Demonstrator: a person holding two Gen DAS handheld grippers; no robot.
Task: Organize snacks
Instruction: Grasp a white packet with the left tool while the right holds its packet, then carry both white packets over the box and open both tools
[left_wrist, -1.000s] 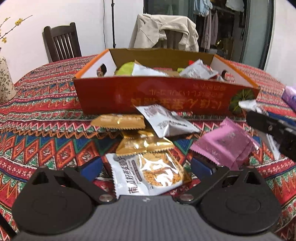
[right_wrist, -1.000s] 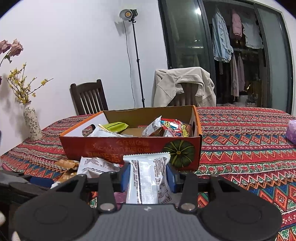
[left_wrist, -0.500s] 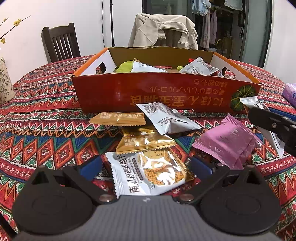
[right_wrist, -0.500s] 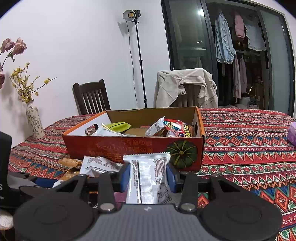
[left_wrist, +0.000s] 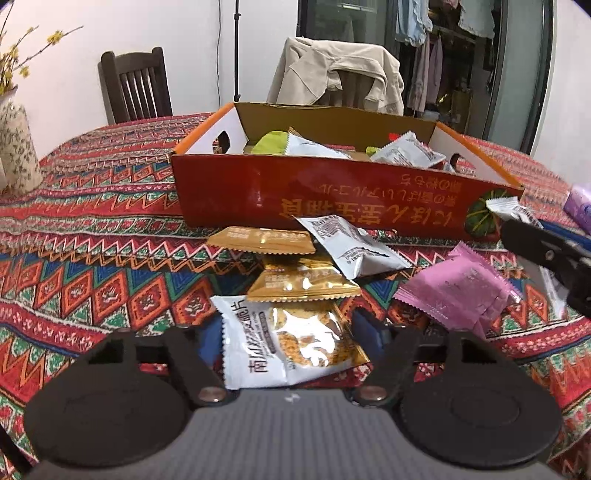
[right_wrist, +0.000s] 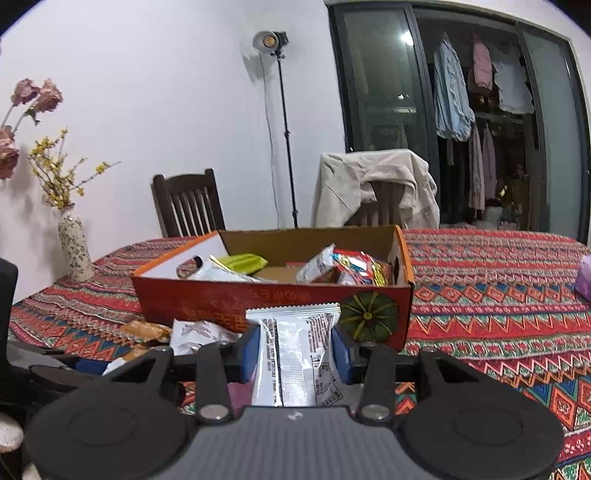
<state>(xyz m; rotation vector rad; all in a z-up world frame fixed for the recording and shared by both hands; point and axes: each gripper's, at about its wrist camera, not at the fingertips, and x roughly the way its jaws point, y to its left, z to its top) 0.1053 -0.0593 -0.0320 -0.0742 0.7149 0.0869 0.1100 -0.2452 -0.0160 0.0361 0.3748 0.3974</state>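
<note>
Nearest in the left wrist view, the left tongs (left_wrist: 288, 338) are closing around a white-and-clear snack packet (left_wrist: 288, 347) with dark lettering and golden crispy pieces showing through its window. It lies flat on the desk (left_wrist: 92, 288), which is covered in a red patterned cloth; whether the blue pads already press its edges I cannot tell.

Just beyond it lie two gold packets (left_wrist: 299, 282), overlapping one another, then a silver-white packet (left_wrist: 351, 247) leaning against the box front. To the right rests a crinkled pink packet (left_wrist: 458, 291).

In the right wrist view, the right tongs (right_wrist: 295, 350) are clenched on an upright white packet (right_wrist: 295, 354) with a serrated top edge and small black print, held above the desk in front of the box.

Farther back stands the open red cardboard box (right_wrist: 207, 299), printed with a green pumpkin, holding a lime-green packet (right_wrist: 245, 263), white packets and a red multicoloured one (right_wrist: 356, 267).

Behind are a flowered vase (right_wrist: 75, 249) and two chairs, one draped with a beige jacket (right_wrist: 373, 184).
</note>
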